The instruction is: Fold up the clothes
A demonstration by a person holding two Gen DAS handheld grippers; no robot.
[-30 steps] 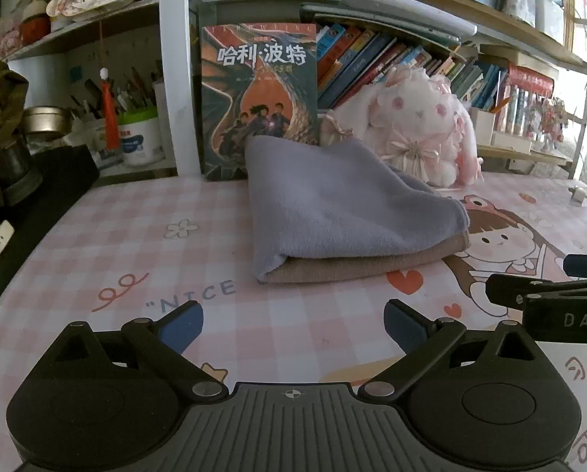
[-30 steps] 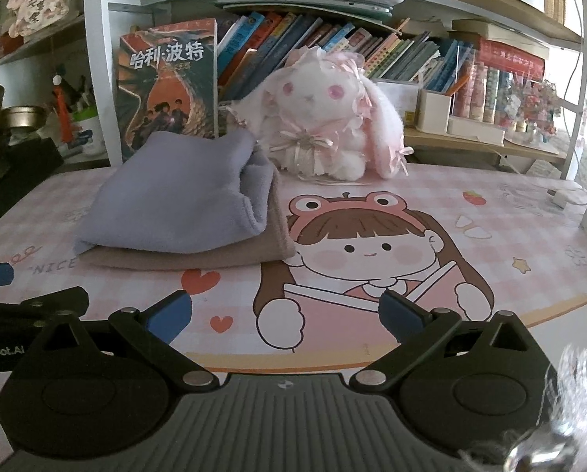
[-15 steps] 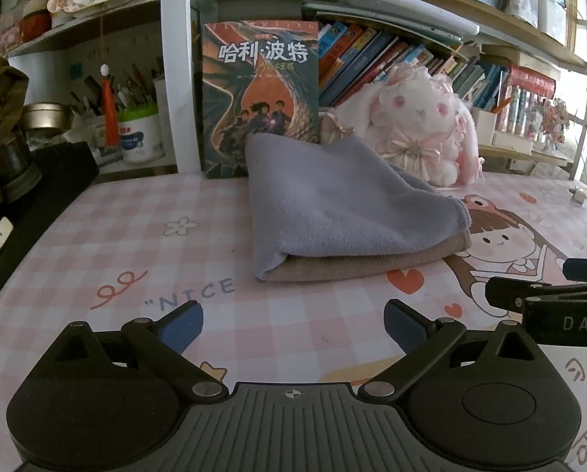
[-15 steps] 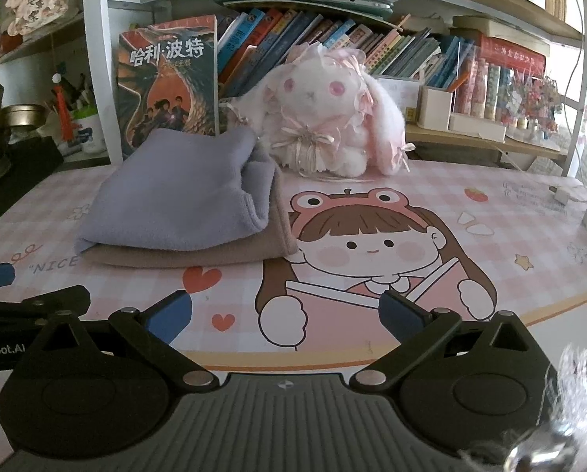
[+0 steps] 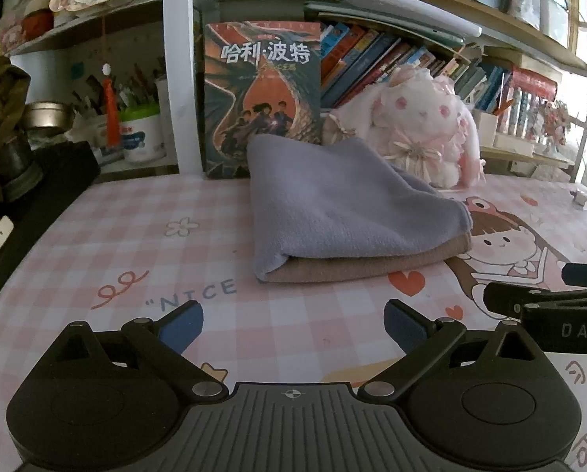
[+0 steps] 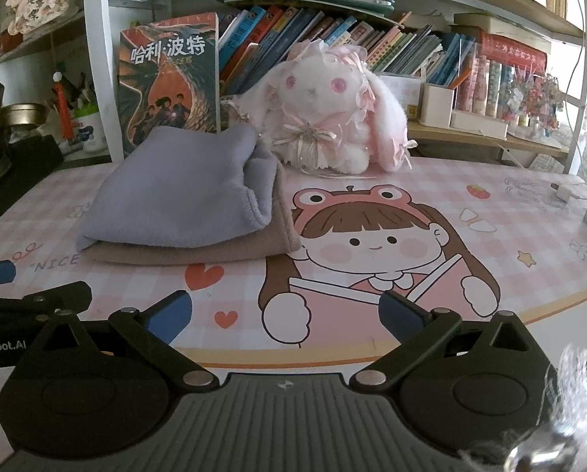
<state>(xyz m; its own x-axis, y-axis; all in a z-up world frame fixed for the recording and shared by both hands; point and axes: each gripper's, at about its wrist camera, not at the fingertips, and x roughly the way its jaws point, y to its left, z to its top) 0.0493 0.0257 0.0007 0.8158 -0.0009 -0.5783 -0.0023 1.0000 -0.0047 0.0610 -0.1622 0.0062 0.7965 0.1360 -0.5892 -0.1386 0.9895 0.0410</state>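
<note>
Two soft, light folded cloths (image 5: pixel 344 212) sit mid-frame; we'd pinch a corner; both our tongs, left (image 5: pixel 293 320) and right (image 6: pixel 285 314), gape empty.

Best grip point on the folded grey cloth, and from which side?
Take the grey cloth by its rolled open edge on the right, coming in low with the right hand-held gripper. That lip stands proud of the tan cloth beneath; the left end is a closed fold.

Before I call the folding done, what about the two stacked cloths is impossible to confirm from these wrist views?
- Tan cloth: top hidden under the lavender cloth in both views; only its edges show.
- Stack's rear edge: hidden behind its own bulk, near the book.
- Layer count inside each fold: not visible in either view.
</note>
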